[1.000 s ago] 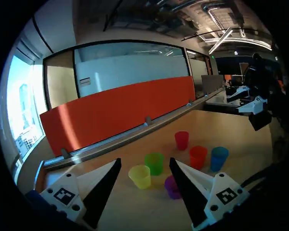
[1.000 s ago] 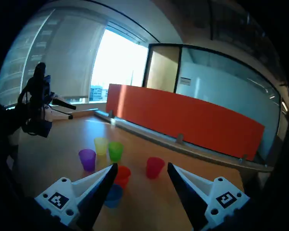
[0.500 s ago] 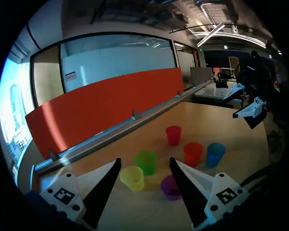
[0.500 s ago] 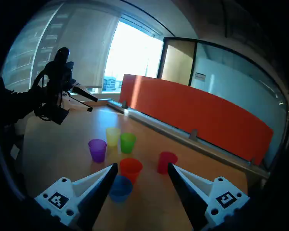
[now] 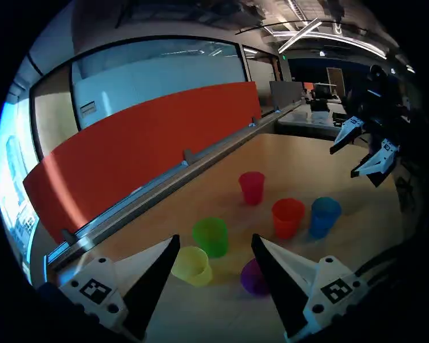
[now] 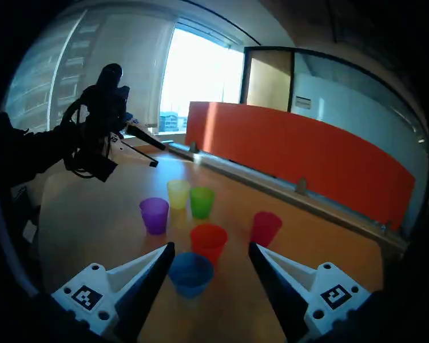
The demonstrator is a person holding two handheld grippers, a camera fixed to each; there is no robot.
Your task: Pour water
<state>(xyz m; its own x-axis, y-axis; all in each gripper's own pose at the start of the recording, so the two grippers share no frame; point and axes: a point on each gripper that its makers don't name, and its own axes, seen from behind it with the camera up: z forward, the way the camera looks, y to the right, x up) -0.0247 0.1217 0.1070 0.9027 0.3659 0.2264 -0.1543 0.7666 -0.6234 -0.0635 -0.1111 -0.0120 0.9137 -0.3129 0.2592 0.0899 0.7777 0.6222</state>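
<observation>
Several plastic cups stand on a wooden table (image 5: 329,166). In the left gripper view, my left gripper (image 5: 214,268) is open just above the yellow cup (image 5: 191,266) and purple cup (image 5: 252,276), with green (image 5: 210,236), red (image 5: 252,187), orange (image 5: 287,216) and blue (image 5: 324,216) cups beyond. In the right gripper view, my right gripper (image 6: 210,271) is open over the blue cup (image 6: 190,274); orange (image 6: 209,241), red (image 6: 265,227), green (image 6: 202,201), yellow (image 6: 178,193) and purple (image 6: 154,215) cups stand farther off. Each view shows the other gripper (image 5: 363,151) (image 6: 137,144) held in the air, open.
An orange partition (image 5: 140,143) with a metal rail runs along the table's far edge. Glass walls and a bright window (image 6: 197,86) stand behind it. A dark sleeve (image 6: 26,154) holds the far gripper at the left of the right gripper view.
Both grippers have moved closer to the cups and tilted down; the cups sit lower and larger between the fingers. Both stay open.
</observation>
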